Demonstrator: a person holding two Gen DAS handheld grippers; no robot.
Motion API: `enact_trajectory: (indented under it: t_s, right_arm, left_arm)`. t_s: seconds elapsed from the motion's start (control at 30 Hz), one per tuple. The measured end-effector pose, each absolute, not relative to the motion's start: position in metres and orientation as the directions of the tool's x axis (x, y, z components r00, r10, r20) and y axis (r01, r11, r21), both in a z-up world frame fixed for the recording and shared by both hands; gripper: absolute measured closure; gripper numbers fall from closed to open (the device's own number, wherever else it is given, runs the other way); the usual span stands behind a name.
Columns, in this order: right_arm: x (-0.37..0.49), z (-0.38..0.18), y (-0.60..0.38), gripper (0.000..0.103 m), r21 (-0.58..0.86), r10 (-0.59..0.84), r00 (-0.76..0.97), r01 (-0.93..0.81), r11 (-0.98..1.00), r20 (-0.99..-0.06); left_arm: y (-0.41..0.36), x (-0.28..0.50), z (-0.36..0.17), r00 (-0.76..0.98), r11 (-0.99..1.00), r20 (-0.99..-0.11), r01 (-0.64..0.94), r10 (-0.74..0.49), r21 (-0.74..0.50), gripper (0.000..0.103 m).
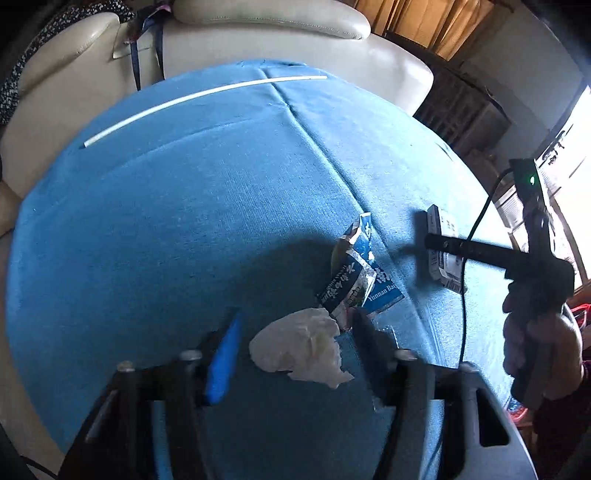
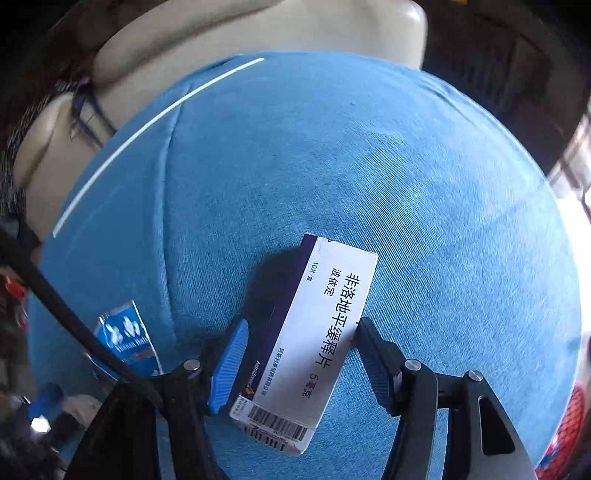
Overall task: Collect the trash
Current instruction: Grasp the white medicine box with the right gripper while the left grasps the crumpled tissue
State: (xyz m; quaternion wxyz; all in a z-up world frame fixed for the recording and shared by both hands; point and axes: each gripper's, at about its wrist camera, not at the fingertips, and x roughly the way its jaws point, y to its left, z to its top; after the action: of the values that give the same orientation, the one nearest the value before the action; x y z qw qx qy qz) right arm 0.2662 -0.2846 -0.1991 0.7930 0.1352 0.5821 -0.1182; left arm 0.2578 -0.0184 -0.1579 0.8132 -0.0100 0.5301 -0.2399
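Medicine box (image 2: 306,339) between right tool (image 2: 299,354) fingers

both wrist views steeply down, sharing blue cloth (image 1: 221,206)

A blue cloth (image 1: 184,221) covers the table, with a crease running from its far edge toward the near right. A thin white rod (image 1: 199,95) lies along the far edge. Beyond that edge stands a cream leather sofa (image 1: 258,33), with orange curtains (image 1: 424,18) behind it to the right.
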Motion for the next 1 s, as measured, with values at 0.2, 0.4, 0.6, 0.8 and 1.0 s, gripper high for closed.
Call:
enact_trajectory:
  t_s: [0.2,0.4,0.6,0.8,1.0]
  right_arm:
    - [0.251,-0.197,-0.267,0.048,0.032,-0.051,0.316,0.251,0.968,-0.947]
    - [0.217,-0.187,-0.276,0.050,0.114,0.028,0.352,0.227,0.967,-0.936]
    - [0.171,-0.176,-0.287,0.051,0.195,0.099,0.390,0.214,0.957,-0.915]
    - [0.129,-0.155,-0.297,0.062,0.257,0.145,0.453,0.195,0.947,-0.880]
    - [0.116,-0.146,-0.295,0.063,0.206,0.108,0.465,0.166,0.964,-0.879]
  left_arm:
    - [-0.014,0.258,-0.167,0.306,0.897,-0.864,0.327,-0.400,-0.299,0.079]
    - [-0.007,0.243,-0.161,0.346,0.911,-0.856,0.294,-0.384,-0.290,0.086]
    - [-0.001,0.225,-0.145,0.399,0.924,-0.843,0.279,-0.359,-0.262,0.087]
    - [-0.016,0.193,-0.110,0.506,0.944,-0.813,0.292,-0.289,-0.154,0.087]
    - [-0.029,0.169,-0.085,0.567,0.946,-0.784,0.315,-0.253,-0.078,0.087]
